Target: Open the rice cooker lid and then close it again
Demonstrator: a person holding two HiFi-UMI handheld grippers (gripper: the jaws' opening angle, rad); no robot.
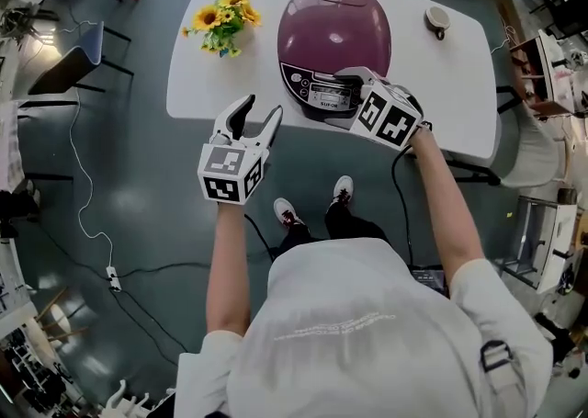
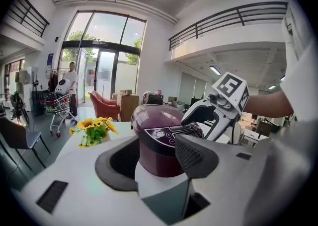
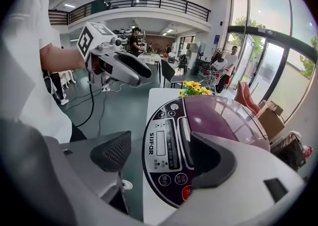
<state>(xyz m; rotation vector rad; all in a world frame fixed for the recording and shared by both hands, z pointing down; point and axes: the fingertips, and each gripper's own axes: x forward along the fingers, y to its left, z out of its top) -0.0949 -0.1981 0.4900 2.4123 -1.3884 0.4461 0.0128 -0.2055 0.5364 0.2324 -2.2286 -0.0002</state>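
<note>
The cooker [image 1: 333, 50] shows a glossy purple domed lid [image 1: 335, 16] shut above its dark button panel [image 1: 322, 93], my right gripper [image 1: 354, 81] gaping empty over that panel, my left gripper [image 1: 261, 109] open, empty.

The head view looked steeply down; both gripper views sat close to the rice cooker [image 1: 333, 39], mid-frame, which all three shared.

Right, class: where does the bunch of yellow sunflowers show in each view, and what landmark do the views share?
Head view: bunch of yellow sunflowers upper left, on the white table.
Left gripper view: sunflowers left of centre.
Right gripper view: sunflowers upper middle, behind the purple rice cooker.
Shared landmark: that purple rice cooker.
</note>
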